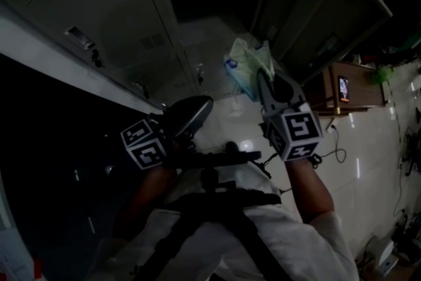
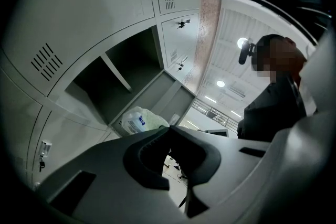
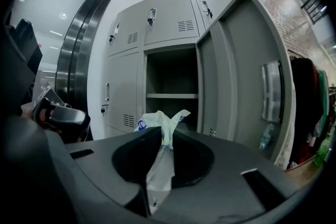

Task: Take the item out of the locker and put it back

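Observation:
A crumpled white-green plastic bag with a blue label (image 1: 247, 62) hangs in front of the open locker (image 3: 170, 78). My right gripper (image 1: 262, 77) is shut on it. In the right gripper view a strip of the bag (image 3: 159, 168) runs down between the closed jaws of the right gripper (image 3: 166, 135), and the bag's bunched top rises above them. The locker's shelf (image 3: 171, 95) looks bare. My left gripper (image 1: 189, 114) is held low, close to my body, and is shut with nothing in it. In the left gripper view the bag (image 2: 139, 120) shows just past the tips of the left gripper (image 2: 168, 128).
The locker door (image 3: 236, 76) stands swung open to the right, with a bottle (image 3: 265, 136) in its lower pocket. Closed lockers (image 3: 125, 92) flank the opening on the left. A wooden cabinet with a small screen (image 1: 345, 85) stands at the right, and cables (image 1: 335, 154) lie on the tiled floor.

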A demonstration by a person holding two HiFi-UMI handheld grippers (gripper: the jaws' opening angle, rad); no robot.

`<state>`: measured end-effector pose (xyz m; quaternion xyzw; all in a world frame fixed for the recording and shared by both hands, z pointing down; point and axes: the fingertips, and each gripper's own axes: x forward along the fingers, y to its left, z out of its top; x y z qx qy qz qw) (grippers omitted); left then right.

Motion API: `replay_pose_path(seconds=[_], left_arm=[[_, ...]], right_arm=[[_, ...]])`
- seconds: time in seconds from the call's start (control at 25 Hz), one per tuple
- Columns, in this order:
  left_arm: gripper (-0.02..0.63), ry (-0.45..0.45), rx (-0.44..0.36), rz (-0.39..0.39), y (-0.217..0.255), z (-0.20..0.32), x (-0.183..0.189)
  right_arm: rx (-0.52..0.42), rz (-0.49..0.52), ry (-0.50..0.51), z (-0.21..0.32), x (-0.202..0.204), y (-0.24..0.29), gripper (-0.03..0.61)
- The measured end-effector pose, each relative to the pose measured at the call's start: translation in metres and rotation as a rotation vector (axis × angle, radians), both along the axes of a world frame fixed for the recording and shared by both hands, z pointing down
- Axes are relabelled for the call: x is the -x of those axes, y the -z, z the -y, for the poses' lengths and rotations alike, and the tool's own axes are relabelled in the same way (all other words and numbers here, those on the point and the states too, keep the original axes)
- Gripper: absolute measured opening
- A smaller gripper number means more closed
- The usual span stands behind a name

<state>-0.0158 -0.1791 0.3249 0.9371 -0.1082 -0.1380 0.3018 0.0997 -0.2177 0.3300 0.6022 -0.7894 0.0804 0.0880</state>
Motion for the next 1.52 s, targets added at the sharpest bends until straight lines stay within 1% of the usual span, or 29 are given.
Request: replay_pose_path(seconds=[0.36, 0.52, 0.88, 1.52], left_arm=[[0.0, 0.039, -0.025, 0.012, 0.009, 0.019, 0.007], [0.001, 0.027, -0.016, 0.009, 0.015, 0.025, 0.008], [0.0, 0.027, -0.07, 0.015, 0.034, 0.043, 0.006], [0.0, 0.025, -0.104, 0.015, 0.048, 0.074, 0.009]], right_arm=[[-0.057, -0.035, 0.019, 0.029, 0.003, 0.022, 0.04], [-0.085, -0.057, 0.025, 0.046, 0.006, 0.037, 0.04], [-0.162, -0.084, 0.021, 0.088, 0.01, 0.07, 0.04], [-0.194, -0.121, 0.013, 0.141, 0.017, 0.092, 0.04]])
